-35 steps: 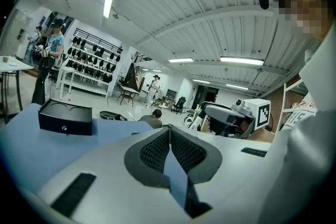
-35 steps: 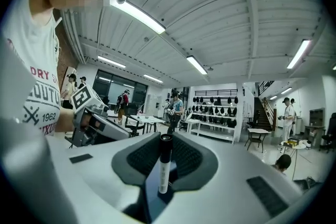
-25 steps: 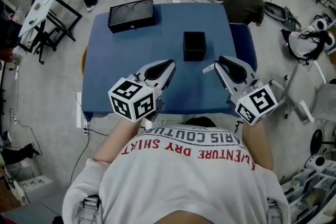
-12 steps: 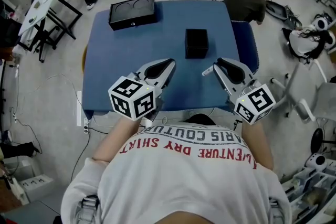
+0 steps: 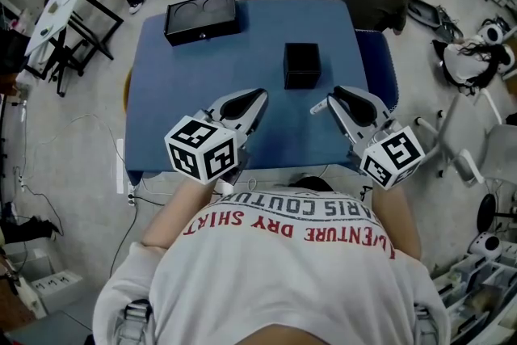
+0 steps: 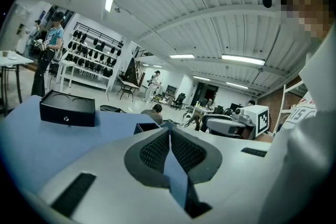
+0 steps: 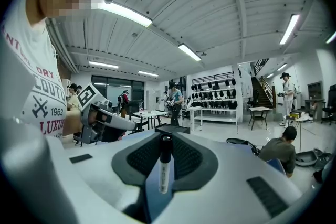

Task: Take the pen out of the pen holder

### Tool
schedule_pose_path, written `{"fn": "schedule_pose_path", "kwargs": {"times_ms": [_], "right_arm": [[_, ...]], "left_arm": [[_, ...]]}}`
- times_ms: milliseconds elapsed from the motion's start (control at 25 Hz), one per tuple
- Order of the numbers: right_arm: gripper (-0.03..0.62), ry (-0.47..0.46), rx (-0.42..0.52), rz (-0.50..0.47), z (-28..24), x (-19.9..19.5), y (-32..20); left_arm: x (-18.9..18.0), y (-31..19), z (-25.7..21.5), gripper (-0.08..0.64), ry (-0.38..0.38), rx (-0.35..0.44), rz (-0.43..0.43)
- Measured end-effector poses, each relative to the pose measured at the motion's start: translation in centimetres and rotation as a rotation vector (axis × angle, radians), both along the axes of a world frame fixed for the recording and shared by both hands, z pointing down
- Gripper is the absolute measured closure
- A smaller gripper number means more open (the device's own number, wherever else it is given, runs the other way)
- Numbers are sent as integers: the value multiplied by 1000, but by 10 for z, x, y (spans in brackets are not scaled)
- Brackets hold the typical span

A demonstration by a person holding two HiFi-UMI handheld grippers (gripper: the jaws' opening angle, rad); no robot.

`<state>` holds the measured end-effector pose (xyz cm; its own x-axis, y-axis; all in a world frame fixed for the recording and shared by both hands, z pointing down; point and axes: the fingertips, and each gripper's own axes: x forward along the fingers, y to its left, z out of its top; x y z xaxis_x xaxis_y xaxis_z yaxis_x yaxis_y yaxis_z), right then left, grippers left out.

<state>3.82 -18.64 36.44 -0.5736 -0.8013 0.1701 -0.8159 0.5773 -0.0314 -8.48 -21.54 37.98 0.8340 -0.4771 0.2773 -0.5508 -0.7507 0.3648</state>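
Both tongs hang over the near edge of the blue surface [image 5: 186,85], close to the person's body. The right tongs [image 7: 166,139] are clamped on the pen [image 7: 165,165]. In the right gripper view the pen sits between the two pads, with its dark cap at the tips and its pale barrel below. I cannot tell if it stands across the tongs or lies along them. The left tongs [image 6: 169,131] are pressed together with nothing between them.

The pen holder [image 5: 301,65], a small black cube, stands toward the far middle of the surface, well apart from both tongs. A flat black box [image 5: 202,18] lies at the far left corner.

By my judgement the pen is already out of the holder, so the work now is to carry it safely. The pinch should be firm and even, because a smooth round barrel can slide or turn between the pads. The wrist should not roll quickly. If the pen must be laid down, choose a bare part of the surface. Lower the pen until the barrel rests there, and only then open the tongs slowly, as it may roll. The left tongs are best held aside.
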Motion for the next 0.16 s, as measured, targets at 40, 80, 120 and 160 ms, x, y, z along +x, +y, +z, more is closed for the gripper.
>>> {"fn": "schedule_pose_path", "kwargs": {"times_ms": [40,80,120,160], "right_arm": [[517,-1,2,0,0,0,-1],[517,-3,3,2,0,0,-1],[517,-5,3,5,0,1,-2],[517,-6,2,9,0,2,-2]], "left_arm": [[0,-1,0,528,1,1,1],[1,-1,1,528,1,1,2],[2,-2,1,528,2,1,4],[3,-2,1,528,2,1,6]]}}
